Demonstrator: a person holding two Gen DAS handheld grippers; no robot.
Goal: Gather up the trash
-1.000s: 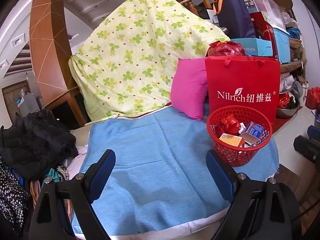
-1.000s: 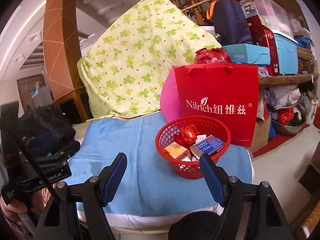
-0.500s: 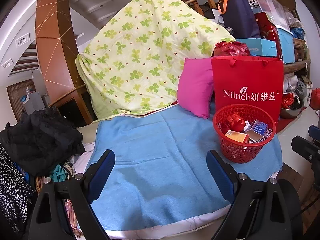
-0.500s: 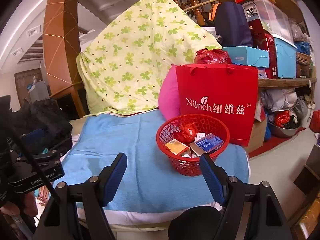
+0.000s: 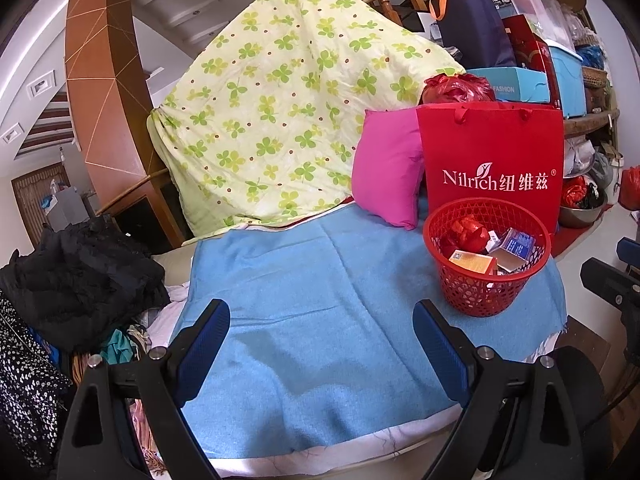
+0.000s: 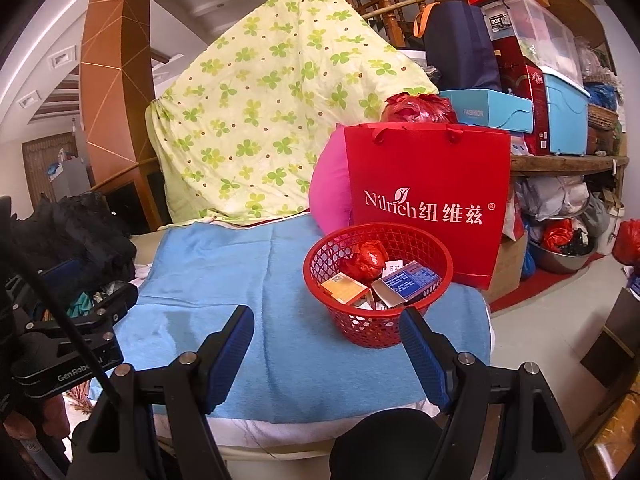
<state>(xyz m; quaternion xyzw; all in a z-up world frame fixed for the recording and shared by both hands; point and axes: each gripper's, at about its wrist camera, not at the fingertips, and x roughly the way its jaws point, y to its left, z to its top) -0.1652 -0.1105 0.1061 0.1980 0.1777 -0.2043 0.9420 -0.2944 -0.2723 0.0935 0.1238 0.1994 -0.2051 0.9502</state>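
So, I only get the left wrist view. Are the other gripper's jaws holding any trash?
Observer: No. The right gripper has its jaws open and empty. Only the blue towel-like cloth shows between them.
Operator: What is it aimed at?
Observer: Roughly at the red plastic mesh basket. Its right-hand finger overlaps the basket's near wall in that view.
Operator: Is anything hidden beside the red paper bag?
Observer: Yes, a brown cardboard box stands at the bag's lower right corner, below the wooden shelf.
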